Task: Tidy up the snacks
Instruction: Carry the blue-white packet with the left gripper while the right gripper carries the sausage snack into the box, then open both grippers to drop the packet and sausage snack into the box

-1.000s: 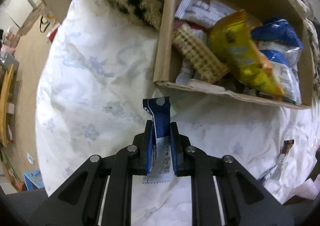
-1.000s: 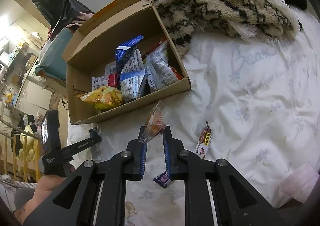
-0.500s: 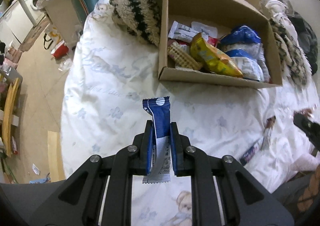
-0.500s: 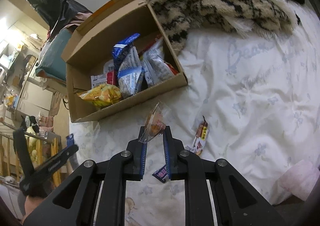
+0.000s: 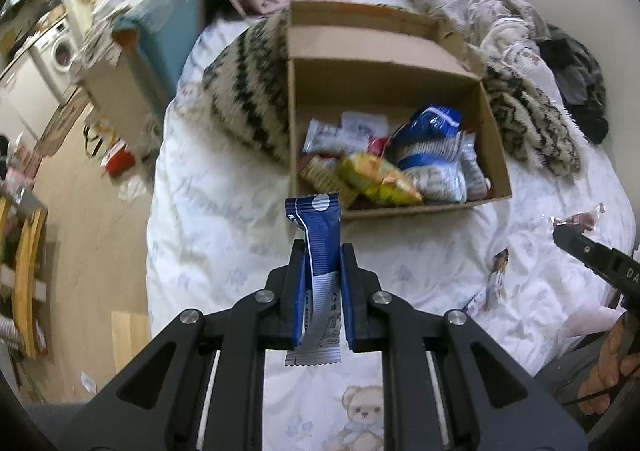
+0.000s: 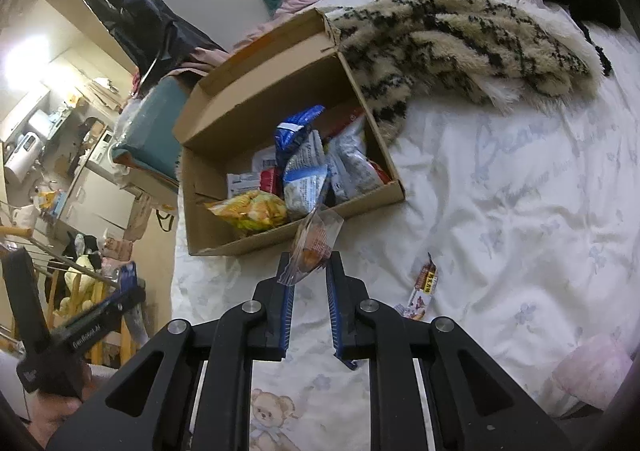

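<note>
Both grippers pulled back from cardboard box (image 5: 396,107); left gripper (image 5: 322,251) pinches blue packet (image 5: 320,235), right gripper (image 6: 308,263) barely holds clear-wrapped snack (image 6: 314,243) w/ its tips, could slip.

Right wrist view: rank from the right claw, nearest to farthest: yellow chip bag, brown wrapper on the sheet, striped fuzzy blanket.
1. Brown wrapper: on the sheet, just right of the right claw.
2. Yellow chip bag: in the cardboard box, ahead and left.
3. Striped fuzzy blanket: beyond the box, upper right.
</note>
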### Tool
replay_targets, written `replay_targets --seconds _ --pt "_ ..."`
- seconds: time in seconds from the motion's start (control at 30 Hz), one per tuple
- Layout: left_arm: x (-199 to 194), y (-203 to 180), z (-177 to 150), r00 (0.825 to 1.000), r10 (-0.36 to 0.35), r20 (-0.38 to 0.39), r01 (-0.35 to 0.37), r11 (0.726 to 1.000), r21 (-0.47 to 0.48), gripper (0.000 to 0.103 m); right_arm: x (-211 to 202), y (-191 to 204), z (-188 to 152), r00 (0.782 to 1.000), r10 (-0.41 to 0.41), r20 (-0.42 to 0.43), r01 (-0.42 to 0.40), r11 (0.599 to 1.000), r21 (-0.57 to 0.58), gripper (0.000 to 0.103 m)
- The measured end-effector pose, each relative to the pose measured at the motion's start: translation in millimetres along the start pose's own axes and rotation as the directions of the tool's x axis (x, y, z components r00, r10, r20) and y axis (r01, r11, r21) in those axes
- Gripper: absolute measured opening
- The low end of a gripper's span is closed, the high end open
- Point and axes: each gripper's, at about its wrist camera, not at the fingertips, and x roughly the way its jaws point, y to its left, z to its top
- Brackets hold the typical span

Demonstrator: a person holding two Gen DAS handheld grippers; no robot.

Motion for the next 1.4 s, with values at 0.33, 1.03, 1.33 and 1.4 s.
replay_targets --seconds 0.33,1.03,1.33,1.4 --pt "20 2 47 0.998 -0.056 0.042 0.055 0.998 0.037 0.012 6 -1 24 1.0 0.028 0.005 -0.028 0.999 0.032 0.016" --pt "82 23 89 0.989 -0.131 0.062 0.136 0.987 -0.091 0.013 62 8 102 0.999 0.027 0.018 -0.027 1.0 -0.002 0.017" --pt "101 23 92 0.989 -0.136 0.056 0.141 0.985 -0.098 0.013 117 8 99 0.987 -0.113 -0.11 0.1 0.988 -0.117 0.018" --pt "102 24 93 0.986 -0.153 0.059 0.159 0.981 -0.112 0.013 121 2 98 0.988 -0.084 -0.127 0.074 0.994 -0.079 0.019"
